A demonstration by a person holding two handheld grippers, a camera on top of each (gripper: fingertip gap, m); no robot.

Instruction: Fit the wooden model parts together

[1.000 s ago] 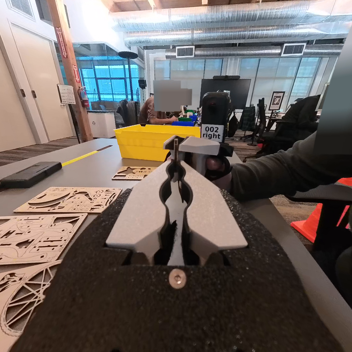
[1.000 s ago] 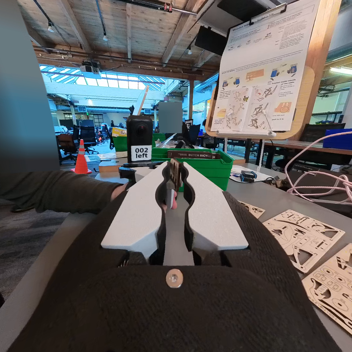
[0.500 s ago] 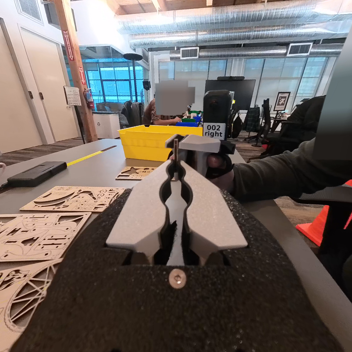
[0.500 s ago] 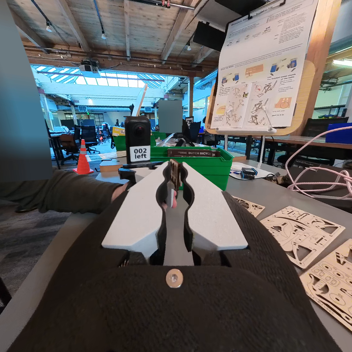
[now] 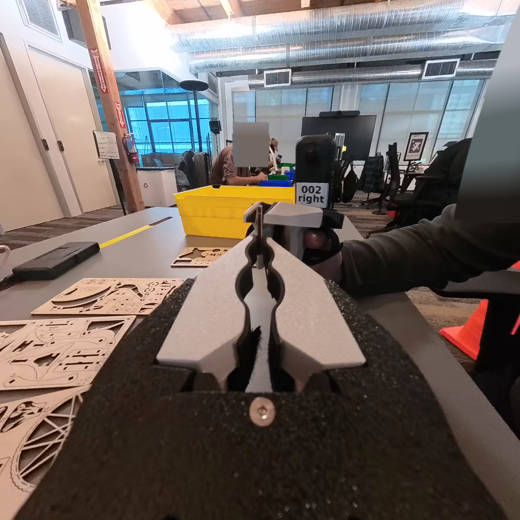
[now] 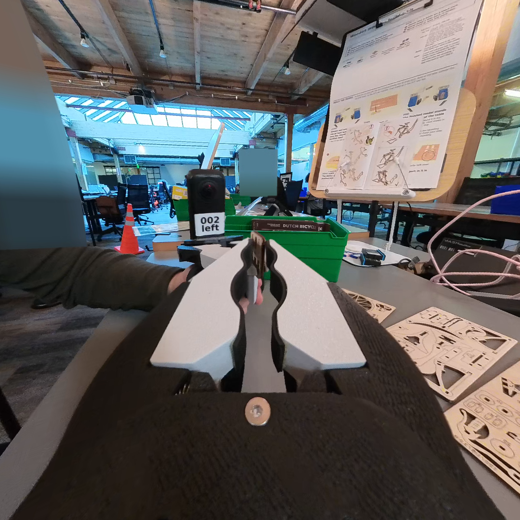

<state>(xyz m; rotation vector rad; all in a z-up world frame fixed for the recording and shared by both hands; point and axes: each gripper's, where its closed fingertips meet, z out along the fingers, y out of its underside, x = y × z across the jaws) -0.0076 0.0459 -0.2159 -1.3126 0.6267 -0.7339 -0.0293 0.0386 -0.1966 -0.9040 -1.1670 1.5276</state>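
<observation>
Up at twelve o'clock our left tool [image 5: 259,247] and right tool [image 6: 258,253] meet tip to tip over the worktop [image 5: 135,253], each clamped on the thin wooden part [image 6: 258,251]. White labels sit on both cameras; a lettered dark box [image 6: 289,226] lies in the green bin [image 6: 306,253].

both grippers lifted slightly, tips closer
</observation>
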